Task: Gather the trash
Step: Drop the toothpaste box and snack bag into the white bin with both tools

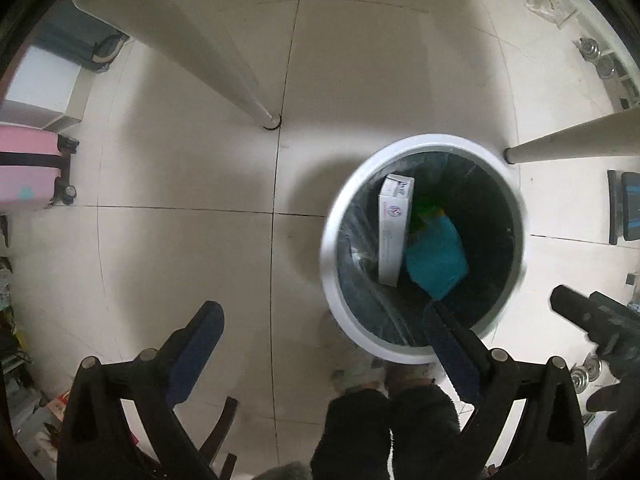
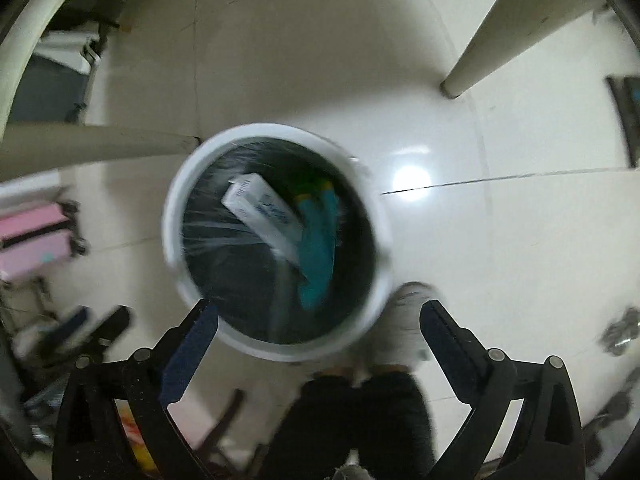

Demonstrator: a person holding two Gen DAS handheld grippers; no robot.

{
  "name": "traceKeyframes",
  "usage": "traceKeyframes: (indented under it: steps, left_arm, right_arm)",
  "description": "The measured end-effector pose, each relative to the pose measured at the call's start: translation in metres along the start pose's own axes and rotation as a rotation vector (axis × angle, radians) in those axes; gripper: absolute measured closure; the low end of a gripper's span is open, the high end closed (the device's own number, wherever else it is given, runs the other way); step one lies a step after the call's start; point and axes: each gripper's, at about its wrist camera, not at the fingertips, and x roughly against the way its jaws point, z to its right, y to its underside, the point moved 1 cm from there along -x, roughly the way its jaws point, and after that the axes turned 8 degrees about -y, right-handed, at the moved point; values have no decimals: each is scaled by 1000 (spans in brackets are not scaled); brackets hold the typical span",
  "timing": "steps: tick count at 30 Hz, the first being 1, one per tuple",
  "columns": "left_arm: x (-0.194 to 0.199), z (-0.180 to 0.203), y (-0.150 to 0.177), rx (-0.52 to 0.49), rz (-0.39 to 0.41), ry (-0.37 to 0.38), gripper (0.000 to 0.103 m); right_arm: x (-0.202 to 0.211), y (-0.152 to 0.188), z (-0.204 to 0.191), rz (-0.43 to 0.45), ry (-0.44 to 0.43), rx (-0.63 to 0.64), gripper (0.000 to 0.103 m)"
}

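Observation:
A round white trash bin (image 1: 332, 236) with a dark liner stands on the tiled floor; it also shows in the right wrist view (image 2: 176, 200). Inside lie a white carton (image 1: 394, 228), a teal packet (image 1: 436, 256) and something green (image 1: 426, 206). The carton (image 2: 264, 212) and teal packet (image 2: 320, 240) show in the right wrist view too. My left gripper (image 1: 324, 320) is open and empty, high above the floor just left of the bin. My right gripper (image 2: 320, 316) is open and empty above the bin's near rim. The right gripper also shows at the left wrist view's right edge (image 1: 592, 316).
White table legs (image 1: 224, 60) (image 1: 568, 144) (image 2: 492, 32) stand around the bin. A pink suitcase (image 1: 28, 168) is at the left. The person's dark trousers (image 1: 384, 432) and shoes are below. Dumbbells (image 1: 596, 56) and clutter lie at the edges.

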Motion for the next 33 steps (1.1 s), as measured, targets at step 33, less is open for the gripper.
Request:
traceKeyframes:
  steps: [33]
  left_arm:
    - [284,-39,73,-38,120,45,1]
  right_arm:
    - [301,122,-59,163,39,34,1]
